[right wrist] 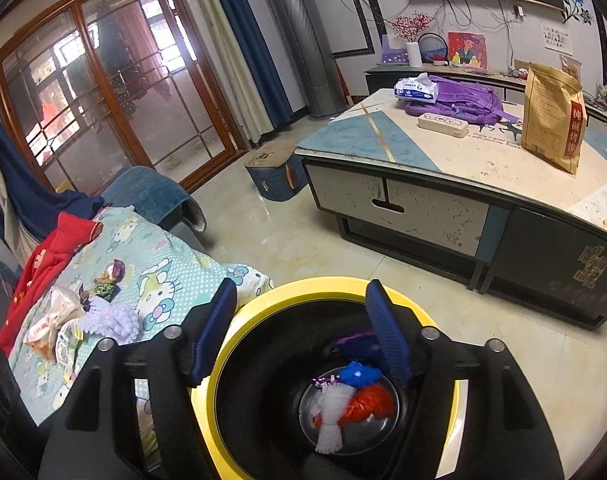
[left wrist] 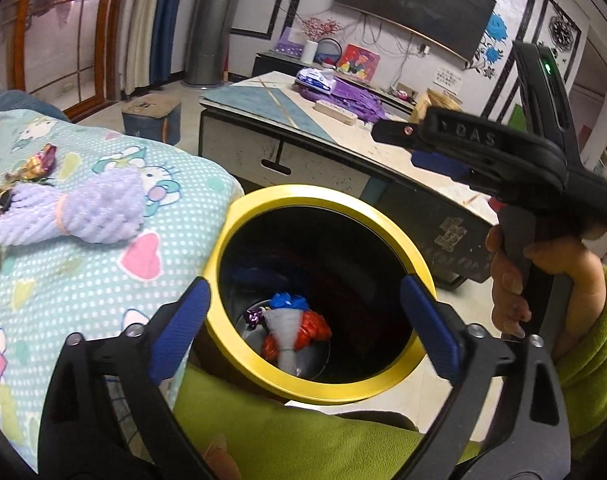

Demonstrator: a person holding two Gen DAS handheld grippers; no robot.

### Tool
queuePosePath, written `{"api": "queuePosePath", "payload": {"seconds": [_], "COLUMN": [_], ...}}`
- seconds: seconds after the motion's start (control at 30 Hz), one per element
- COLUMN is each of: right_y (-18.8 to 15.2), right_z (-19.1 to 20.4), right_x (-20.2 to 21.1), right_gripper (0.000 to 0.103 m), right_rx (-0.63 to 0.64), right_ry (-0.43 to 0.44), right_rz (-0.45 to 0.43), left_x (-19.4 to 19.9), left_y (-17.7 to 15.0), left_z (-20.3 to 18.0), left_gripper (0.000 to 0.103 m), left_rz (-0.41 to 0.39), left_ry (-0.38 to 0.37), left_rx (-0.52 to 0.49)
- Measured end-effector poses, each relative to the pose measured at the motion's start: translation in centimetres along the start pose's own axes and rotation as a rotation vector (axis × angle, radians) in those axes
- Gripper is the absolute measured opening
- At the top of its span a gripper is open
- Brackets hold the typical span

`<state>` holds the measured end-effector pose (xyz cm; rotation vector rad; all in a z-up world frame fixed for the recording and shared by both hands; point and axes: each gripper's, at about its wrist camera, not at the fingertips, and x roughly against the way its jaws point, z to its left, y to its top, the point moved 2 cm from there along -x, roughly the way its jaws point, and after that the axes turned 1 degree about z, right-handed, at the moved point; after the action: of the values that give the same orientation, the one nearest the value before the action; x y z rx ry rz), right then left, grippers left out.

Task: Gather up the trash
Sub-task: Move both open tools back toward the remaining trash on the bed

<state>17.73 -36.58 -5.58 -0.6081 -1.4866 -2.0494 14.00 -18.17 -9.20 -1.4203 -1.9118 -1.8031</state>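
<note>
The bed (right wrist: pixel 175 264), spread with a dotted cartoon-cat blanket (left wrist: pixel 103 280), carries what is left of the trash, and beside its corner stands the yellow-rimmed bin (left wrist: pixel 223 240), its rim close against the blanket's edge. Across the floor a low bench (right wrist: pixel 443 160) holds a purple backpack (right wrist: pixel 459 100), a tissue pack and a tall brown paper bag (right wrist: pixel 551 116); whether any of that counts as trash I cannot tell. Both claws hover over the bin's mouth: the left claw (left wrist: pixel 307 328) is spread wide and holds nothing, and the right claw (right wrist: pixel 299 336) is likewise released and empty, its blue pads (right wrist: pixel 387 336) framing the opening. Inside the bin lie a white foam net (right wrist: pixel 331 420), a red net (right wrist: pixel 371 402), a blue piece (right wrist: pixel 359 372) and a small shiny purple wrapper. So the step in hand looks like the end of a drop, with another pick due. On the blanket remain a lilac foam net (left wrist: pixel 83 212), cinched with a band, crumpled clear plastic wrappers (right wrist: pixel 55 324) just beside it, and foil sweet wrappers (left wrist: pixel 41 164) near its far end. The next move, in my judgement, calls for swinging a claw left over the blanket, lowering onto the lilac net and closing around its narrow waist without pinching the blanket beneath.
</note>
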Motion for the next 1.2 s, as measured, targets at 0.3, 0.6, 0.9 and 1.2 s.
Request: {"api": "queuePosePath", "payload": {"seconds": [0.3, 0.6, 0.9, 1.2], "right_y": [-0.1, -0.5, -1.8, -2.6], "right_z": [1.7, 4.8, 8.3, 11.2], "right_x": [1.0, 2.0, 2.4, 3.2], "right_gripper": [0.079, 0.083, 0.083, 0.083], "right_rx": [0.039, 0.111, 0.188, 0.263], "right_ry": [0.006, 0.05, 0.115, 0.153], "right_rz": [-0.027, -0.052, -0.046, -0.069], "left_x": [2.1, 5.8, 9.2, 12.0], "left_y": [1.1, 1.9, 1.6, 0.9], "left_z": [2.5, 5.6, 8.4, 11.1], "left_gripper": [0.092, 0.092, 0.092, 0.092], "left_rz": [-0.021, -0.117, -0.202, -0.255], "left_ry": [0.049, 0.141, 0.248, 0.334], "left_rx": [0.091, 0.144, 0.173, 0.21]}}
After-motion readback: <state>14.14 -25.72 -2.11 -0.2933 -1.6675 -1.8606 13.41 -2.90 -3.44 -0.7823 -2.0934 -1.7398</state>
